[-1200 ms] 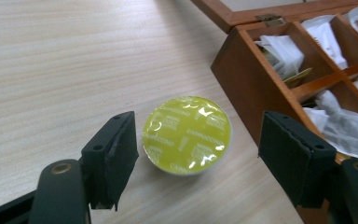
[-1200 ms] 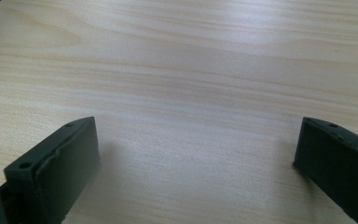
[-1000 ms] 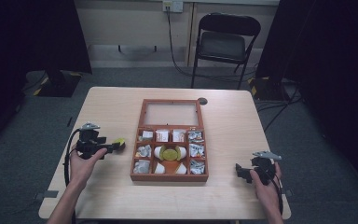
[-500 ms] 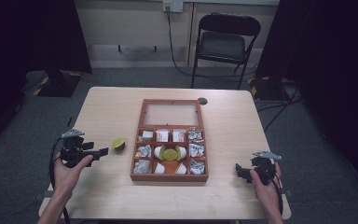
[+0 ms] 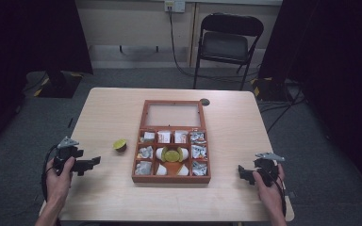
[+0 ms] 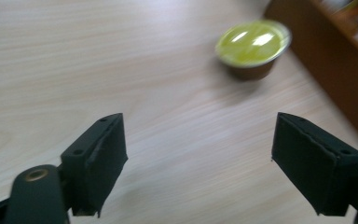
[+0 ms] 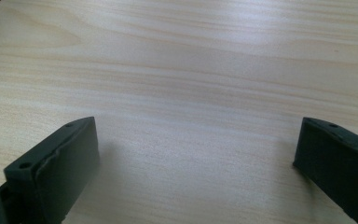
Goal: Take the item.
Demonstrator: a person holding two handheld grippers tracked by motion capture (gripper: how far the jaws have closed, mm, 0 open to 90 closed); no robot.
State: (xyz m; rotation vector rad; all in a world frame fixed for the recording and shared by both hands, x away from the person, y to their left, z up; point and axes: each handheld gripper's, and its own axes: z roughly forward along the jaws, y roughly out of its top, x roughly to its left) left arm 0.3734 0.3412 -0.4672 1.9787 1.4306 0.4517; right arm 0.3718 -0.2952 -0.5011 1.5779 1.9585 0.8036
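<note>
A small capsule with a yellow-green lid [image 5: 119, 144] [image 6: 252, 48] stands alone on the table, just left of the open wooden box [image 5: 143, 177]. My left gripper [image 5: 90, 163] [image 6: 198, 161] is open near the table's left front edge, short of the capsule, its jaws wide apart with nothing between them. The box's compartments hold wrapped sachets, white capsules and another yellow-green capsule [image 5: 171, 154]. My right gripper [image 5: 241, 172] [image 7: 196, 163] is open and empty over bare wood at the front right.
The box's glazed lid [image 5: 173, 114] lies flat behind the compartments. A small dark disc [image 5: 204, 101] sits by the lid's far right corner. A folding chair [image 5: 226, 40] stands beyond the table. The box's wooden wall [image 6: 328, 70] runs along the right of the left gripper view.
My left gripper let go of the yellow-green capsule beside the box and drew back toward the table's left front edge. The right gripper has stayed where it was.
</note>
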